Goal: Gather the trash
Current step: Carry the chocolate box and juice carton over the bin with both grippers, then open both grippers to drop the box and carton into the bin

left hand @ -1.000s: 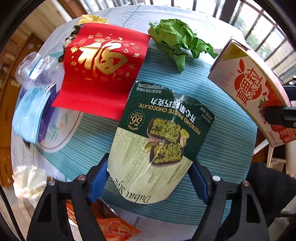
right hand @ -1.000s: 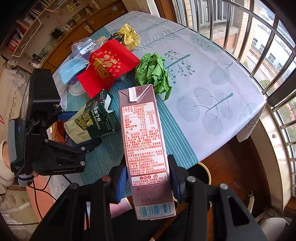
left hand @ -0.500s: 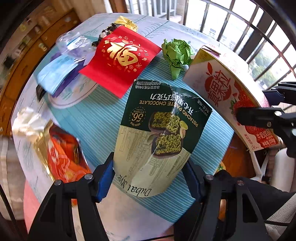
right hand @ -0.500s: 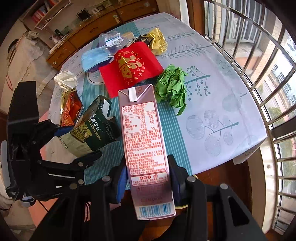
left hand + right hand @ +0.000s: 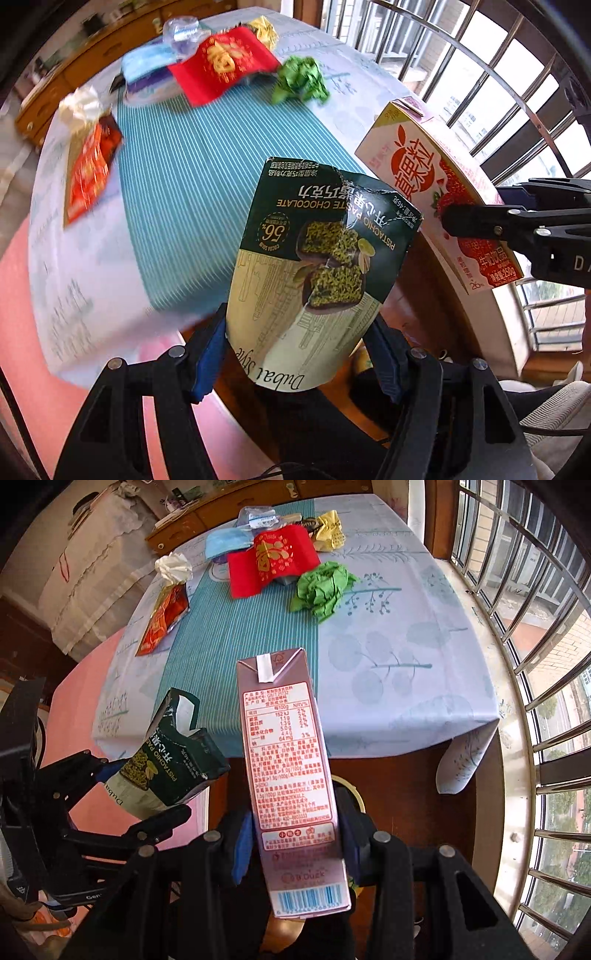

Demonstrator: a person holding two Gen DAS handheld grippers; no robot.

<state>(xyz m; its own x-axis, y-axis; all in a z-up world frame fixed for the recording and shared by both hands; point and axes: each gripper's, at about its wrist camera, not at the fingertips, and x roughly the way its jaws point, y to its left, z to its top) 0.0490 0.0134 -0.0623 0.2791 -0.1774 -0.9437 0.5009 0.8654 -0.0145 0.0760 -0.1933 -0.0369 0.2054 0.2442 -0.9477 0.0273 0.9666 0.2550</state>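
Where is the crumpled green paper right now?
The crumpled green paper lies on the tablecloth in the right wrist view, right of the red envelope.

Left hand-held gripper: matte black plastic frame, two fingers built as open triangular trusses. Blue pads line the inner faces of the fingers. Silver round screw heads sit at the finger joints, two per side in the left wrist view. Seen from the right wrist view, its black body carries small white lettering, partly legible, beginning "Gen".

Right hand-held gripper: same black truss build, blue pads, silver screw heads at the joints. From the left wrist view its side shows white letters, cut off at the frame edge. A thin black cable runs below the left unit. Dark clothing shows beneath both units; a pale ribbed fabric shows at lower right.
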